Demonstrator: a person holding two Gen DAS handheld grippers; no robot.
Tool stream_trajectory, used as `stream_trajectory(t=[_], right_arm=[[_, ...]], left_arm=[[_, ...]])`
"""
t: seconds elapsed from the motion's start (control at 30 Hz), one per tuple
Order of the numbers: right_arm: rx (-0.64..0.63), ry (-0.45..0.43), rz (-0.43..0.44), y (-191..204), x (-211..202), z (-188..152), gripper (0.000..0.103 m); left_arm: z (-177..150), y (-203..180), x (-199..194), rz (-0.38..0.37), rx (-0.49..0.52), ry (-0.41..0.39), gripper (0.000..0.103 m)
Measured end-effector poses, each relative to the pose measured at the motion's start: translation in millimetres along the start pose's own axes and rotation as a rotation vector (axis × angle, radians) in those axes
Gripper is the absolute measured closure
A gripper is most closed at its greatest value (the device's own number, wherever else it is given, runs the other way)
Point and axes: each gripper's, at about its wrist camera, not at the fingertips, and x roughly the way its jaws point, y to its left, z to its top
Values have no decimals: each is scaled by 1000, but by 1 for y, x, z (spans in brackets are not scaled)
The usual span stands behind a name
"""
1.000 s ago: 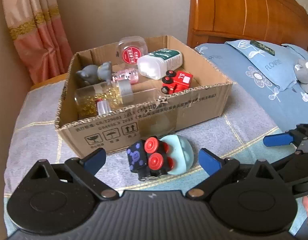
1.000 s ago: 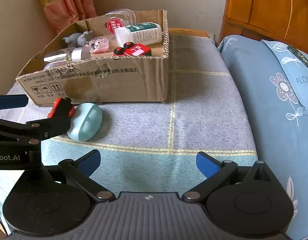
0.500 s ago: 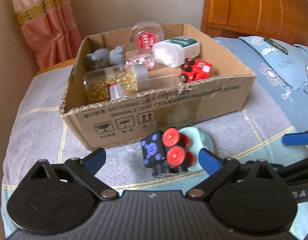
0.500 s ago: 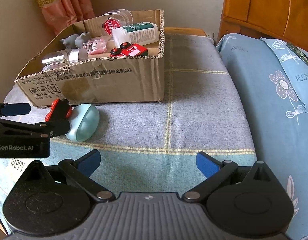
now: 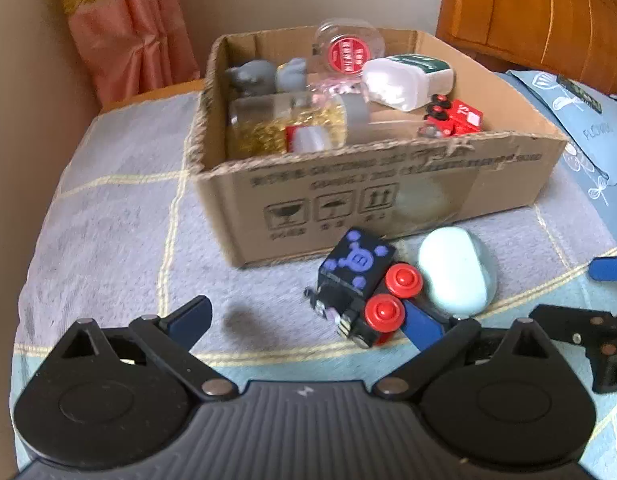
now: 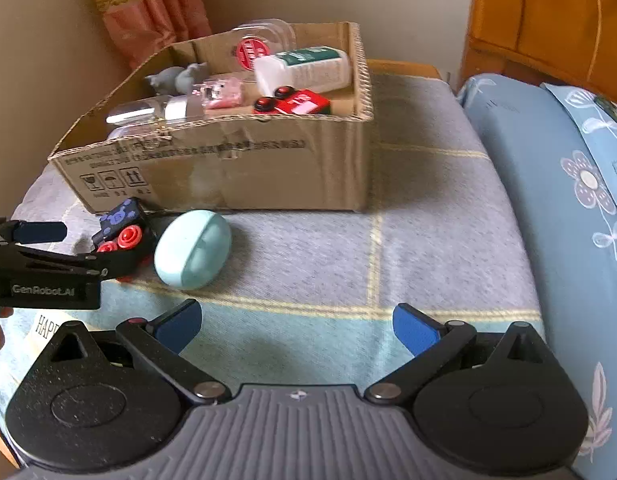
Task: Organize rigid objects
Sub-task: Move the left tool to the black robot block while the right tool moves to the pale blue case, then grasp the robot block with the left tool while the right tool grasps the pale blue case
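A black toy train (image 5: pixel 356 284) (image 6: pixel 122 228) with red wheels and a purple emblem lies on the blanket in front of the cardboard box (image 5: pixel 388 188) (image 6: pixel 228 160). A pale blue oval case (image 5: pixel 454 272) (image 6: pixel 192 250) lies against its right side. My left gripper (image 5: pixel 308 320) (image 6: pixel 72 250) is open; its right fingertip sits just under the train's red wheels, and the train is not clamped. My right gripper (image 6: pixel 296 326) (image 5: pixel 566 292) is open over bare blanket, to the right of and nearer than the oval case.
The box holds a clear jar with a red lid (image 5: pixel 344 54), a white bottle (image 5: pixel 404 80), a red toy car (image 5: pixel 452 116), grey figures (image 5: pixel 264 76) and a jar of gold bits (image 5: pixel 288 128). A blue floral pillow (image 6: pixel 568 184) lies right; a wooden headboard (image 5: pixel 528 12) stands behind.
My left gripper has shifted left and closer, so the train now sits by its right fingertip instead of mid-gap. My right gripper has moved forward toward the box. Both stay open.
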Motion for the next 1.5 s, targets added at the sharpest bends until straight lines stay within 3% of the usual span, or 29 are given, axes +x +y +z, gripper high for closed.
stream_trajectory(t=[0.3, 0.63, 1.1, 1.37, 1.47, 1.5], right_arm=[[-105, -31, 35, 32, 18, 6, 0], [-204, -96, 1, 59, 43, 10, 0], [-141, -124, -36, 25, 39, 7, 0], [-149, -137, -30, 13, 31, -2, 0], [-153, -146, -26, 14, 30, -4, 0], [-158, -149, -23, 15, 30, -4, 0]], left_arm=[[-12, 31, 0, 53, -36, 15, 3], [-22, 42, -4, 63, -49, 9, 3], [-12, -1, -4, -21, 73, -12, 3], [2, -7, 9, -27, 48, -33, 4], [2, -6, 12, -23, 18, -50, 11], [2, -6, 12, -28, 15, -53, 20]])
